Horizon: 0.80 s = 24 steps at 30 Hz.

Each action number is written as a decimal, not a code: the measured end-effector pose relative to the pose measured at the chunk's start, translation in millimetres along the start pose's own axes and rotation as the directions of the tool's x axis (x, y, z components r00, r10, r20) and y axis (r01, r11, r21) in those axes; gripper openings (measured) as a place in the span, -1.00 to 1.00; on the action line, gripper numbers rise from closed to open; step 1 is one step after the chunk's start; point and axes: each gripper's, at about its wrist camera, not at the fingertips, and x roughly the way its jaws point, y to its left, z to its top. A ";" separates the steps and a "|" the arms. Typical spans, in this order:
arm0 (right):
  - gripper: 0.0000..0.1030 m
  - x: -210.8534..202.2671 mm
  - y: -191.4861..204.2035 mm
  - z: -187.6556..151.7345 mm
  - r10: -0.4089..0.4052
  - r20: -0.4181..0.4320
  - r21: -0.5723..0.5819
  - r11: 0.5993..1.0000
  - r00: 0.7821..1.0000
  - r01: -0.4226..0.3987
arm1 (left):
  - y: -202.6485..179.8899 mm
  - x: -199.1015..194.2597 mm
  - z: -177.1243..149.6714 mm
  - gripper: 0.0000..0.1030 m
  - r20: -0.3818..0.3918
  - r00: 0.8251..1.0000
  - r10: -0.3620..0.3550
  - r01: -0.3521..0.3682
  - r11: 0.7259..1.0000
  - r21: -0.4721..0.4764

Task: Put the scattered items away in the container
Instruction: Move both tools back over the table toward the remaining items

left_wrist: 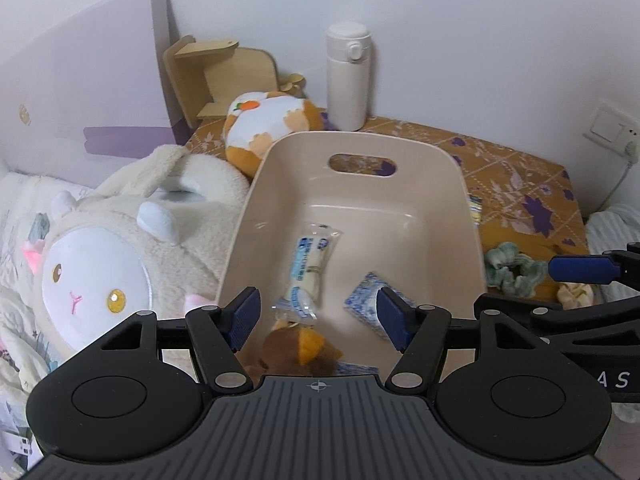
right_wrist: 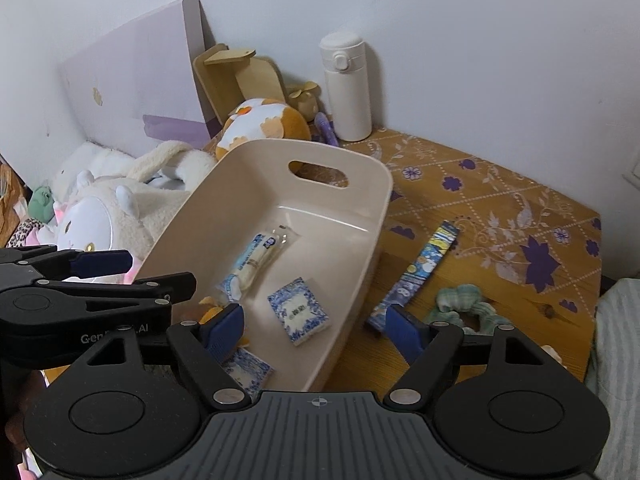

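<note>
A beige plastic bin (left_wrist: 452, 184) (right_wrist: 372, 204) stands on the patterned table. Inside lie a clear wrapped packet (left_wrist: 310, 268) (right_wrist: 254, 258), a blue-white tissue pack (left_wrist: 366, 306) (right_wrist: 298, 310), a second tissue pack (right_wrist: 248, 372) and a small brown plush (left_wrist: 300, 354). My left gripper (left_wrist: 318, 320) is open and empty above the bin's near end. My right gripper (right_wrist: 316, 330) is open and empty over the bin's right rim. On the table right of the bin lie a blue patterned strip (right_wrist: 420, 272), a green scrunchie (left_wrist: 516, 272) (right_wrist: 464, 304) and a cream scrunchie (left_wrist: 576, 296).
A white sheep plush (left_wrist: 120, 264) (right_wrist: 104, 216) presses against the bin's left side. An orange-white plush (left_wrist: 272, 124) (right_wrist: 260, 124), a white flask (left_wrist: 347, 76) (right_wrist: 346, 88), a wooden stand (left_wrist: 224, 76) and a purple pen (right_wrist: 325, 126) stand at the back by the wall. Bedding (right_wrist: 616, 340) lies right.
</note>
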 end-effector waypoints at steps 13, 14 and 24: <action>0.60 -48.7 -74.3 -28.2 -0.065 0.037 0.069 0.996 0.997 0.062 | -85.4 -20.7 -5.3 0.31 0.032 0.996 -0.088 0.083 0.988 0.133; 0.60 -51.6 -82.6 -31.3 -0.072 0.036 0.077 0.995 0.997 0.069 | -93.6 -20.7 -7.0 0.32 0.030 0.995 -0.094 0.088 0.985 0.149; 0.66 -59.7 -148.0 -55.4 -0.110 0.006 0.133 0.985 0.994 0.108 | -163.2 0.6 -36.2 0.39 -0.078 0.989 -0.125 0.144 0.935 0.324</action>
